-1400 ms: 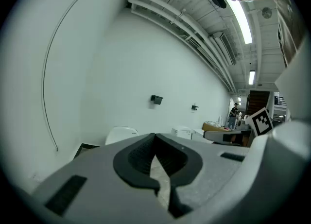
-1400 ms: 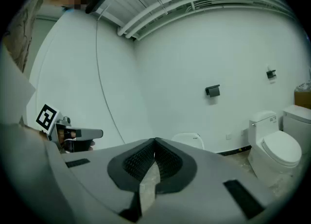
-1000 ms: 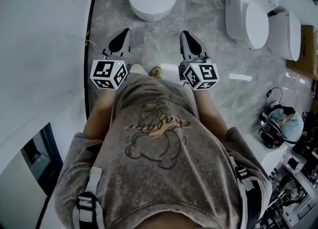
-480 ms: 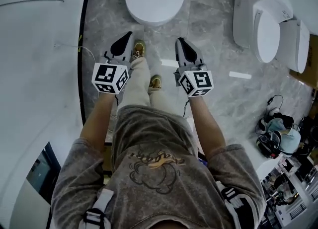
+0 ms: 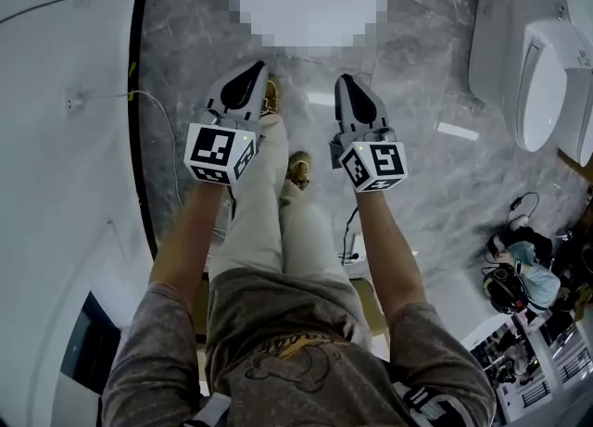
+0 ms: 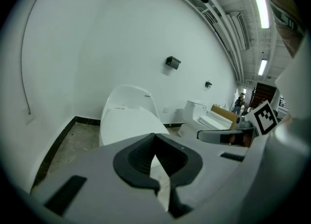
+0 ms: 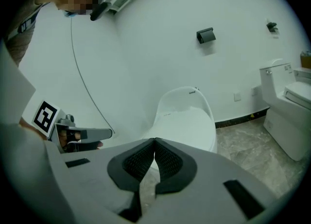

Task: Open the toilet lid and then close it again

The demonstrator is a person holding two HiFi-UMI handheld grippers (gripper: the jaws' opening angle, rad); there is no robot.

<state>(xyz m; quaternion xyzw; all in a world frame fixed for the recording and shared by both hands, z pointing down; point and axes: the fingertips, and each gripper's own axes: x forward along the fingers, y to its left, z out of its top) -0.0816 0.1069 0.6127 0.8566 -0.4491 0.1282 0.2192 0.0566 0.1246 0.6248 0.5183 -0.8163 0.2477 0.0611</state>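
Left gripper [image 5: 248, 73] and right gripper [image 5: 348, 84] held out side by side, jaws clenched empty, pointing at the closed toilet [image 7: 187, 121]

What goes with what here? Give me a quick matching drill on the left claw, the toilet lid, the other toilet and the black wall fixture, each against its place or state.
Things:
1. left claw
2. toilet lid
3. second toilet
4. black wall fixture

Places or states:
A. mounted high up, above the lid
B. down, closed
C. off to the right of the lid
D. shut, nothing between the jaws

Pairs: 1-D, 2-B, 3-C, 4-A.
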